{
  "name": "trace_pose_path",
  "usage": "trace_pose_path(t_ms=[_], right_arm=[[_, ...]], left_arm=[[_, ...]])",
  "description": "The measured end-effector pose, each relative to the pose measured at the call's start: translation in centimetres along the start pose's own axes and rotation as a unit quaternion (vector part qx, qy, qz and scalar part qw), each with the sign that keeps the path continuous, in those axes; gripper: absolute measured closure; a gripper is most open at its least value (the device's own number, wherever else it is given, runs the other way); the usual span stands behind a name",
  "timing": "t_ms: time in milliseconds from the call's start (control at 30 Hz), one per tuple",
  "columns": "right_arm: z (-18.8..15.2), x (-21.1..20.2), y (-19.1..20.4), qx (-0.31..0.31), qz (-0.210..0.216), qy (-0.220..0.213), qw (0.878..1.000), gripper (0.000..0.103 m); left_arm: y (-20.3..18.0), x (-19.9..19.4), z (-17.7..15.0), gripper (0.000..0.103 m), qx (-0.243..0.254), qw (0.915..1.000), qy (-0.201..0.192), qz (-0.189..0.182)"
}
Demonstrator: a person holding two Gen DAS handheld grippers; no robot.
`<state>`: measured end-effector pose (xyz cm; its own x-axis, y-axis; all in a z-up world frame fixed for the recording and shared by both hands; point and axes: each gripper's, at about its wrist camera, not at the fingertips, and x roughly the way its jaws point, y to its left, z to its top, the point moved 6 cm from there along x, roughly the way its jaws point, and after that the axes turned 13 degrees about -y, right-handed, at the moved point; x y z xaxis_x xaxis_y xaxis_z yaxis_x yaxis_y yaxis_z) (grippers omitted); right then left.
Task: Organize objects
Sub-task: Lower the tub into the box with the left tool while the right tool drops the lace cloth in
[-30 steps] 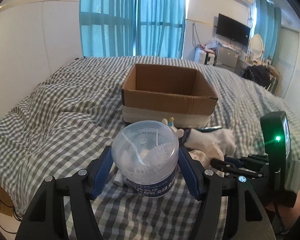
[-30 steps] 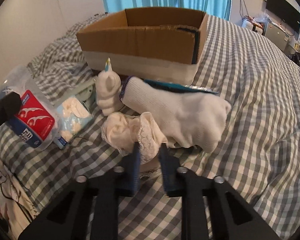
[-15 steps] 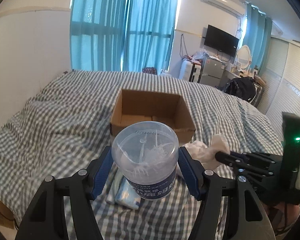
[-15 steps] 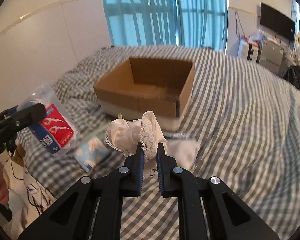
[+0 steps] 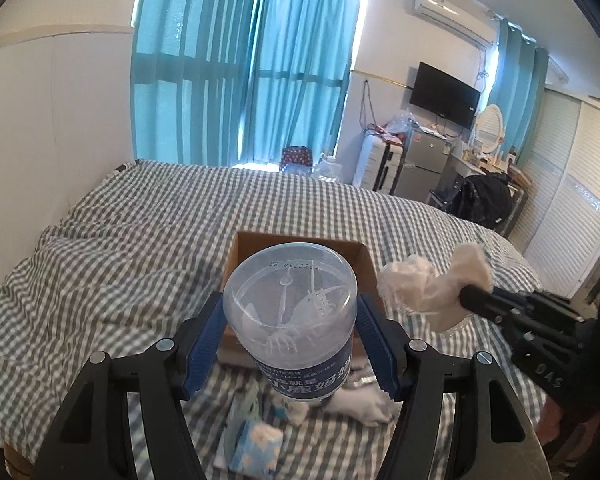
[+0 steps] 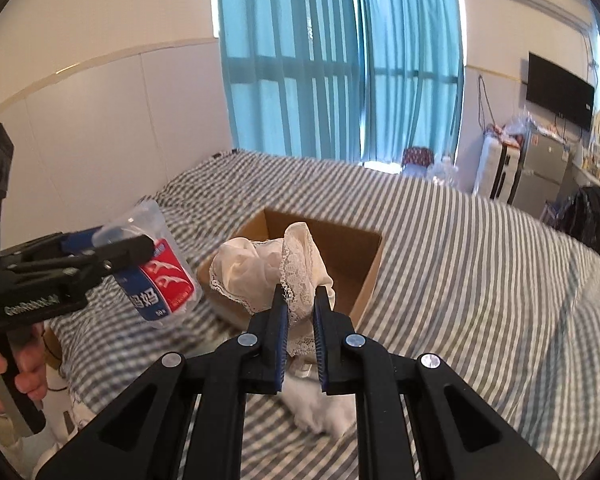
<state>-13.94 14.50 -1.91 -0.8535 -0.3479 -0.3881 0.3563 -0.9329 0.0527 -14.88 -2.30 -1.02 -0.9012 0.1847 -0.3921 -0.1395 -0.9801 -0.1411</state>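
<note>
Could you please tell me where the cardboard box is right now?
The cardboard box sits open on the checked bed, straight ahead in both wrist views, just beyond the plastic jar in the left tongs and the lace cloth in the right tongs.

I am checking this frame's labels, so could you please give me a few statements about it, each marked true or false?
1. The left tool grips a clear plastic jar by its sides. True.
2. The right tool is open with nothing in it. False: it is shut on a lacy white cloth.
3. The cardboard box sits on a checked bed cover. True.
4. The white sock is already in the box. False: it lies on the cover in front of it.
</note>
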Motion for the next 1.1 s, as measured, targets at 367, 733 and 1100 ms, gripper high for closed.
trace_pose_path(t_ms=[367,733,1100], right_arm=[[4.0,7.9,-2.1,0.001,0.004,0.001,1.0,0.092],[-1.5,16.9,-5.8,0.027,0.006,0.061,0.998,0.092],[-4.2,20.8,-6.7,0.022,0.001,0.087,0.996,0.092]], left_arm=[[0.2,7.9,1.3,0.036,0.018,0.9997,0.008,0.014],[0.4,15.7,-3.0,0.036,0.056,0.9966,0.052,0.031],[0.1,19.0,-6.8,0.036,0.069,0.9944,0.08,0.009]])
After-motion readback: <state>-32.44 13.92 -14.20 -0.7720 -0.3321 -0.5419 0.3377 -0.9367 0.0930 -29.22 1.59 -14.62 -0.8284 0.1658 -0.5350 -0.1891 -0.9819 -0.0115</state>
